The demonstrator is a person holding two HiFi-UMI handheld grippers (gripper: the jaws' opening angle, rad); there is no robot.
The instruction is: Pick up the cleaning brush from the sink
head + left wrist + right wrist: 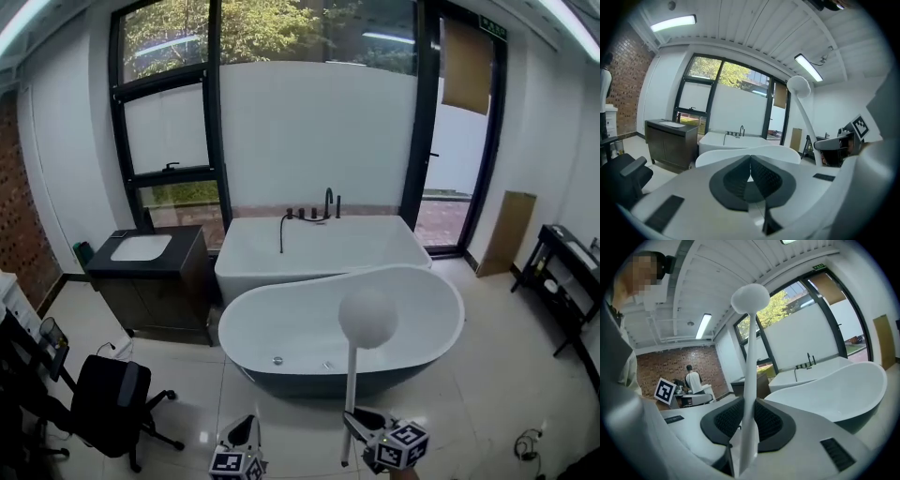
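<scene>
A: Listing item one: white long-handled cleaning brush with round head (367, 317). Location?

B: Clamped between the right gripper (749, 422) jaws, handle upright, well apart from the white countertop sink (141, 247). Left gripper (750, 171): jaws together, empty, beside it.

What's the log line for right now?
right tongs: shut on cleaning brush handle | brush: upright, head up | left tongs: shut, empty

Bathroom showroom — two bathtubs (342, 323), vanity sink (141, 247), tiled floor.
</scene>
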